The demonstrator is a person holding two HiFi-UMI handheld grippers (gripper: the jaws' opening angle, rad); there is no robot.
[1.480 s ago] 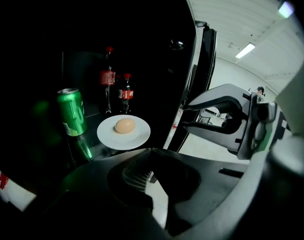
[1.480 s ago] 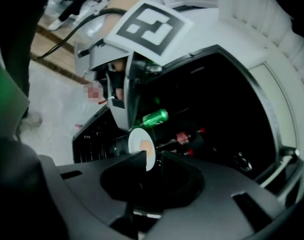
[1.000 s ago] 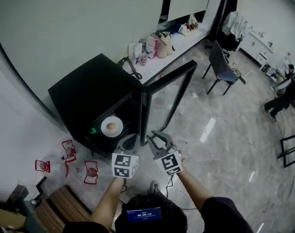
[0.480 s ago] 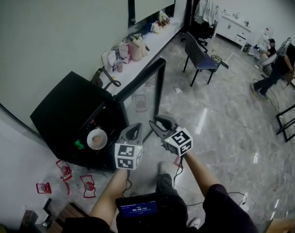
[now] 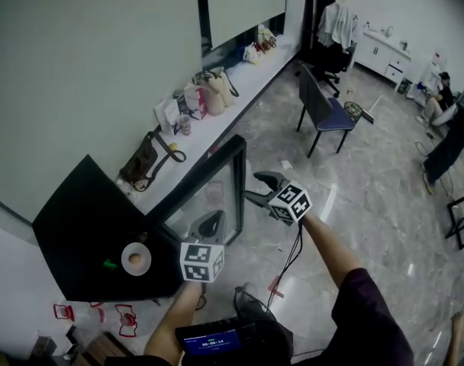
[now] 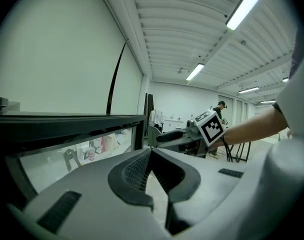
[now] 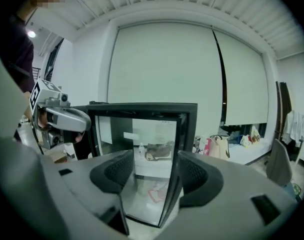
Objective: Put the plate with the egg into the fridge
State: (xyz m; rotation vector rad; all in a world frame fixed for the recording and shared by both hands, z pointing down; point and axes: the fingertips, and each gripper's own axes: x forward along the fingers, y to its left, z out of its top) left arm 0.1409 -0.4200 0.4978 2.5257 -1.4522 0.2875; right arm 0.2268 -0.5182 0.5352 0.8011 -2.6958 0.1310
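The white plate with the egg (image 5: pixel 136 258) sits on a shelf inside the black fridge (image 5: pixel 79 227). The fridge's glass door (image 5: pixel 209 193) stands open. My left gripper (image 5: pixel 211 218) is shut and empty, just in front of the door (image 6: pixel 77 129). My right gripper (image 5: pixel 261 187) is open near the door's free edge. Its jaws have just been opening, with nothing pressed between them. In the right gripper view the door's edge (image 7: pixel 177 164) shows in the gap of that gripper (image 7: pixel 152 169), and the left gripper (image 7: pixel 57 116) appears at the left.
A white ledge (image 5: pixel 240 90) along the wall carries bags and bottles. A dark chair (image 5: pixel 327 113) stands on the marble floor behind the door. Red wire holders (image 5: pixel 125 315) lie on the floor by the fridge. People (image 5: pixel 453 128) are at the far right.
Both grippers have drawn away from the fridge opening toward the door's free edge. The right gripper's jaws have widened. The plate stays on the shelf.
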